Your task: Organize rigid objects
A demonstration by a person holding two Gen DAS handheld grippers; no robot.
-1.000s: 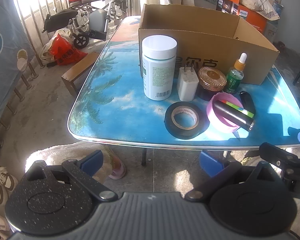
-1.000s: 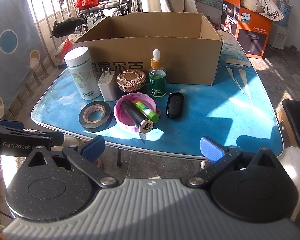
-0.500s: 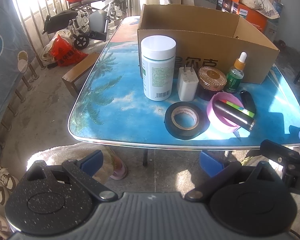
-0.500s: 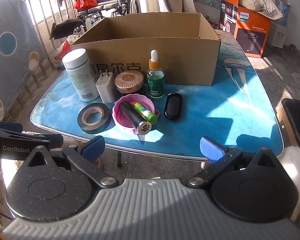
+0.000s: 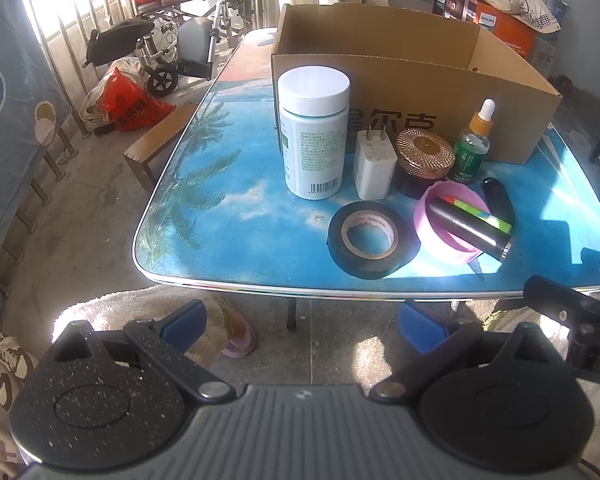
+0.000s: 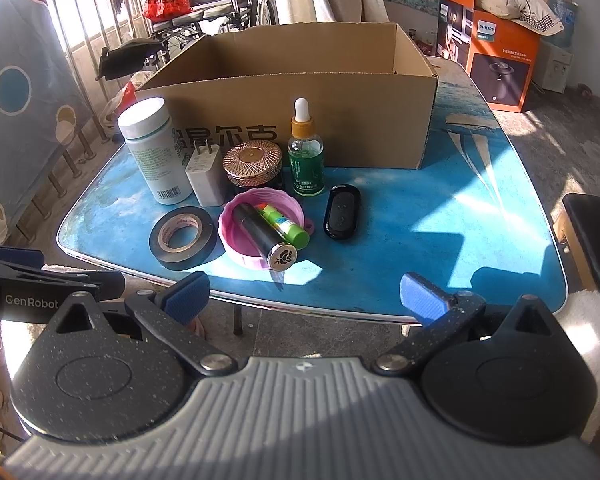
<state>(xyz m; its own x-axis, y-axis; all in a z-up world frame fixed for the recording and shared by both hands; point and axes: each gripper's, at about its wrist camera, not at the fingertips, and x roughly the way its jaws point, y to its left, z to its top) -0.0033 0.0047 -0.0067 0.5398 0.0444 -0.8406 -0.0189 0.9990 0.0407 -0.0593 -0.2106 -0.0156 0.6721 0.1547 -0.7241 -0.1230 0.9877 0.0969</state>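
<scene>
On the blue table (image 6: 440,240) stand a white bottle (image 6: 154,152), a white charger (image 6: 206,178), a gold-lidded jar (image 6: 252,162) and a green dropper bottle (image 6: 306,156), all in front of an open cardboard box (image 6: 300,92). Nearer lie a black tape roll (image 6: 182,238), a pink lid (image 6: 236,236) holding a black tube (image 6: 264,236) and a green stick (image 6: 286,224), and a black key fob (image 6: 342,212). My left gripper (image 5: 302,322) and right gripper (image 6: 304,294) both hang open before the table's front edge, holding nothing.
A wheelchair (image 5: 168,52), red bags (image 5: 130,100) and a wooden bench (image 5: 160,144) stand left of the table. An orange box (image 6: 496,64) sits at the back right. A dark seat (image 6: 596,236) is at the right edge. White towelling (image 5: 112,308) lies below the table's front.
Both views have shifted slightly: the objects sit a touch lower and closer in the right wrist view. Nothing on the table has moved and both grippers stay open.
</scene>
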